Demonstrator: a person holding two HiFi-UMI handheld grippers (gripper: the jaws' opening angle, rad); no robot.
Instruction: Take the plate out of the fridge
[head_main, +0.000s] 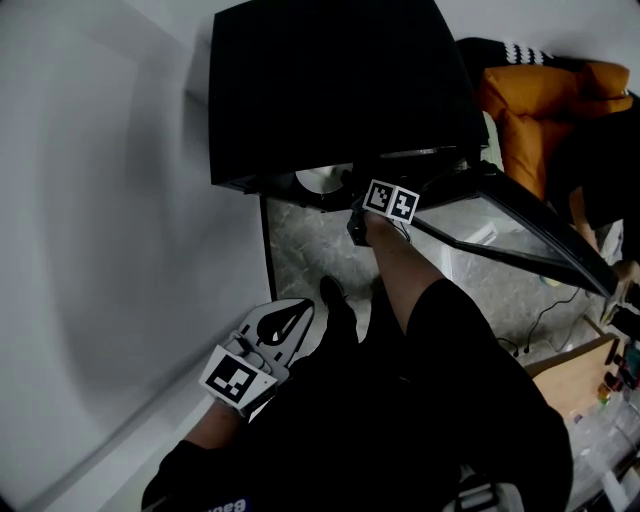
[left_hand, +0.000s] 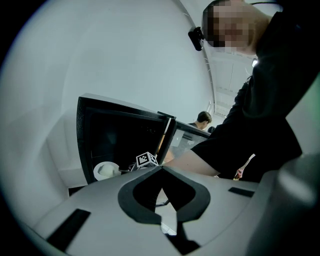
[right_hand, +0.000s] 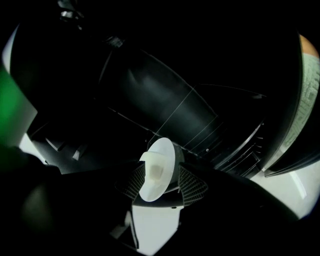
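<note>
A small white plate (right_hand: 157, 170) with a pale bit of food on it sits at the front of the black fridge (head_main: 330, 85), whose inside is dark. My right gripper (right_hand: 161, 172) reaches into the fridge opening, its mesh pads on either side of the plate's rim and shut on it. From the head view the plate (head_main: 318, 180) shows just left of the right gripper (head_main: 358, 222). The left gripper view shows the plate (left_hand: 105, 171) low in the opening. My left gripper (head_main: 300, 312) hangs low by my leg, pointing at the fridge, jaws (left_hand: 161, 171) shut with nothing in them.
The fridge's glass door (head_main: 520, 225) stands open to the right. A white wall (head_main: 100, 250) runs along the left. Grey marbled floor (head_main: 300, 250) lies below the fridge. An orange cushion (head_main: 545, 110) and a wooden table (head_main: 575, 375) are at the right. Another person (left_hand: 202, 119) stands far off.
</note>
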